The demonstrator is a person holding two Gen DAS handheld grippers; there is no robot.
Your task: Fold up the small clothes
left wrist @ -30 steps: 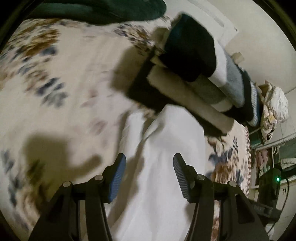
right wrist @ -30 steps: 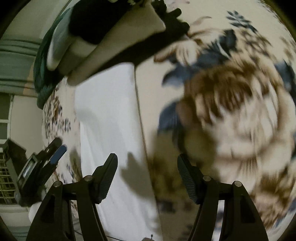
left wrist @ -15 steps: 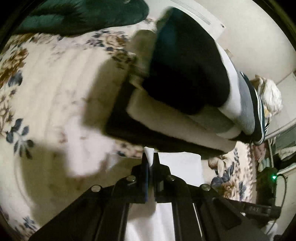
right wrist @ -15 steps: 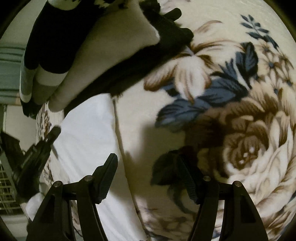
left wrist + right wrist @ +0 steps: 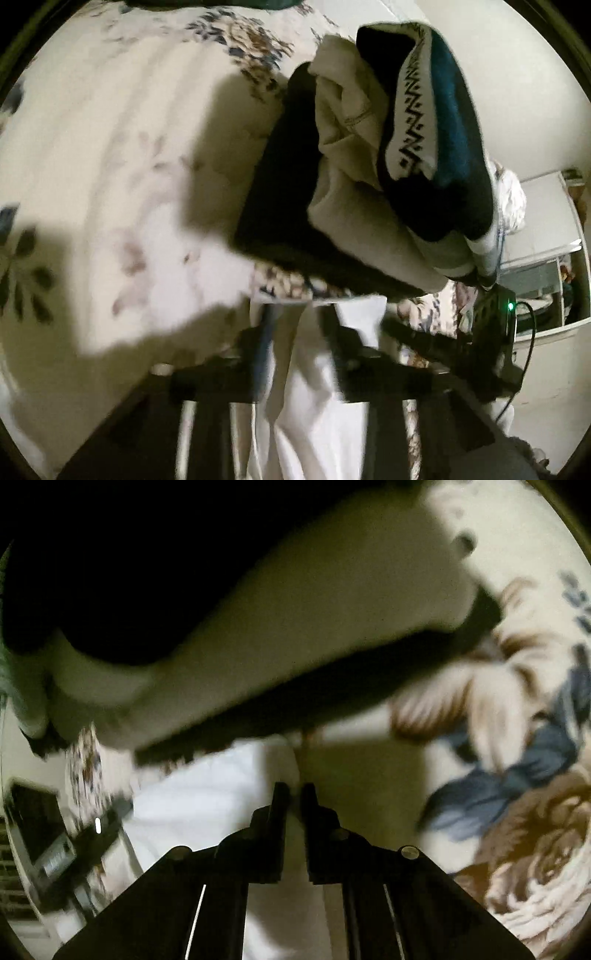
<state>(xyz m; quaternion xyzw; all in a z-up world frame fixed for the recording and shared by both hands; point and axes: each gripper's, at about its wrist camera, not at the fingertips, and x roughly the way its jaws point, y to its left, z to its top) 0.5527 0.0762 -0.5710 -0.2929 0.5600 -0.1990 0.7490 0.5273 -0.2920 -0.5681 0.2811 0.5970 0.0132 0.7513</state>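
No writing can be read. The white cloth (image 5: 207, 805) (blurred) lies at 6 o'clock below the folded pile (image 5: 369, 184). It is pinched by the closing right gripper (image 5: 293, 797); the left gripper (image 5: 299, 325) is opening around it.

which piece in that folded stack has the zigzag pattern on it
The top one in the stack: the dark garment with a teal patch, whose white band carries a black zigzag. The cream piece and the black piece under it are plain.
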